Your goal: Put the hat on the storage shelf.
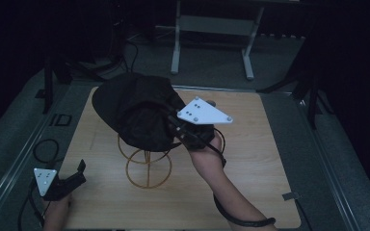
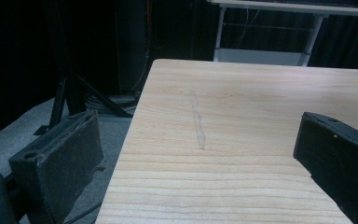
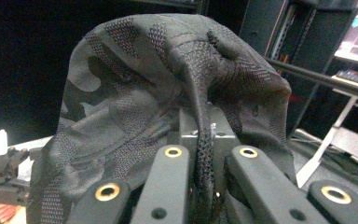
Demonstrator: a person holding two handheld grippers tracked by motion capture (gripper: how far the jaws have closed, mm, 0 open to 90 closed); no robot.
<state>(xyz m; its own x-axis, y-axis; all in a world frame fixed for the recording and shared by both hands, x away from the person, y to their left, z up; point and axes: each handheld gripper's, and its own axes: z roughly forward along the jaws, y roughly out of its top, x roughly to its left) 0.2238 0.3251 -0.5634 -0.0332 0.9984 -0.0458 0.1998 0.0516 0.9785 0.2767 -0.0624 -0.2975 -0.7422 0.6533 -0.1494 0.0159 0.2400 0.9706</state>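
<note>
Left gripper (image 1: 72, 177): you hold it low at the table's near left corner, jaws spread wide with nothing between them; in the left gripper view only bare wood lies ahead.
Table (image 1: 250, 159): light wooden top, your forearms coming in over its near edge.
Wire stand (image 1: 147, 166): a golden wire frame with a round base ring, upright near the table's middle, holding nothing inside its hoops.
Right gripper (image 1: 192, 132): you hold it just above and beside the stand; its jaws are clamped tight on a fold of the cap, the fabric pinched between them in the right gripper view.
Cap (image 1: 135, 108): dark camouflage-patterned mesh cap (image 3: 168, 84), hanging from your right gripper, draped over the stand's top.
</note>
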